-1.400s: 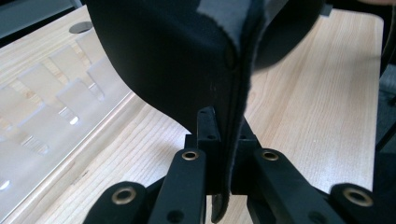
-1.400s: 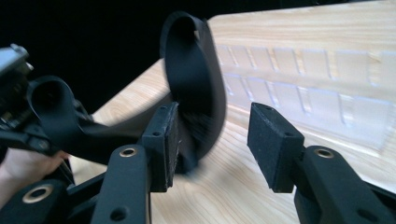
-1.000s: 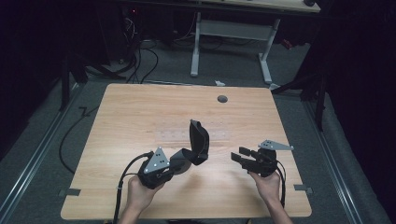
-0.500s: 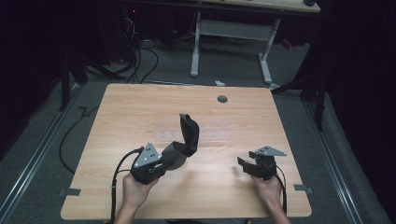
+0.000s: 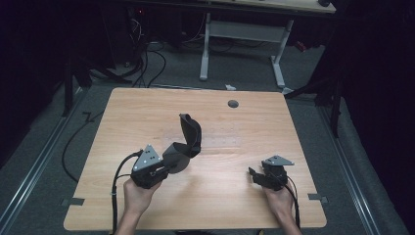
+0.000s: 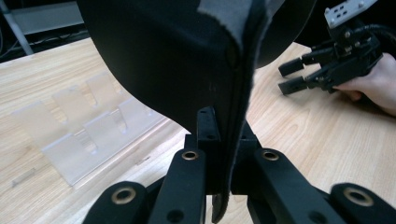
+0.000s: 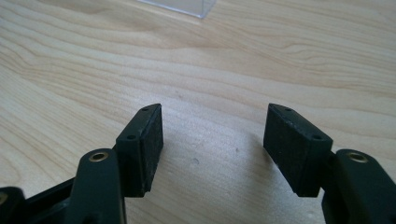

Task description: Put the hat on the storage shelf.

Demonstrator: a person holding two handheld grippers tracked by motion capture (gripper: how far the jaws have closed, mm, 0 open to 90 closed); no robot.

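Left gripper (image 5: pixel 169 164): jaws clamped on the edge of a black cap (image 5: pixel 186 142), held up above the wooden table (image 5: pixel 293 127), left of centre. Right gripper (image 5: pixel 254 175): jaws apart, empty, low over the table's right side, well apart from the cap. Clear plastic stand (image 6: pixel 79 126): on the table beyond the cap.
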